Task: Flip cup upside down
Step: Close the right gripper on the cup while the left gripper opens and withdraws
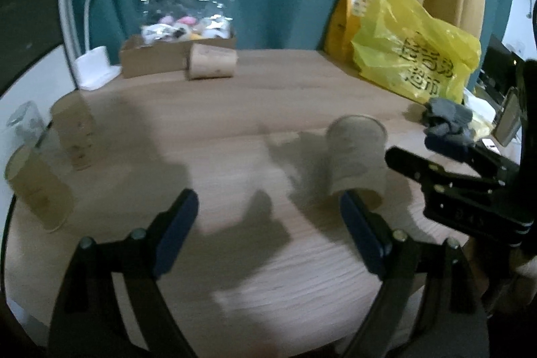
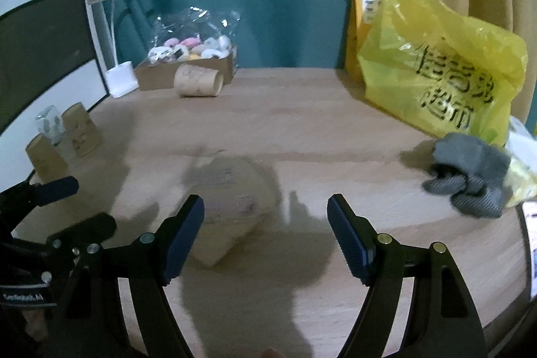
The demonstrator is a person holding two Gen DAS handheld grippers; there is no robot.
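Note:
A brown paper cup [image 1: 357, 156] [image 2: 228, 207] is on the wooden table [image 1: 235, 109], blurred; it seems tilted or on its side in the right wrist view. My left gripper [image 1: 268, 234] is open and empty, with its right finger just in front of the cup. My right gripper [image 2: 265, 234] is open and empty, with the cup just beyond its left finger [image 2: 184, 234]. The right gripper also shows at the right edge of the left wrist view [image 1: 446, 170]. The left gripper shows at the left edge of the right wrist view [image 2: 57, 207].
Two paper cups [image 1: 75, 133] [image 2: 82, 130] stand upside down at the table's left edge beside a clear glass [image 2: 50, 123]. Another cup [image 1: 211, 61] [image 2: 199, 81] lies on its side by a cardboard box [image 2: 157, 74]. A yellow bag [image 2: 439, 66] and a grey cloth [image 2: 470, 180] are at right.

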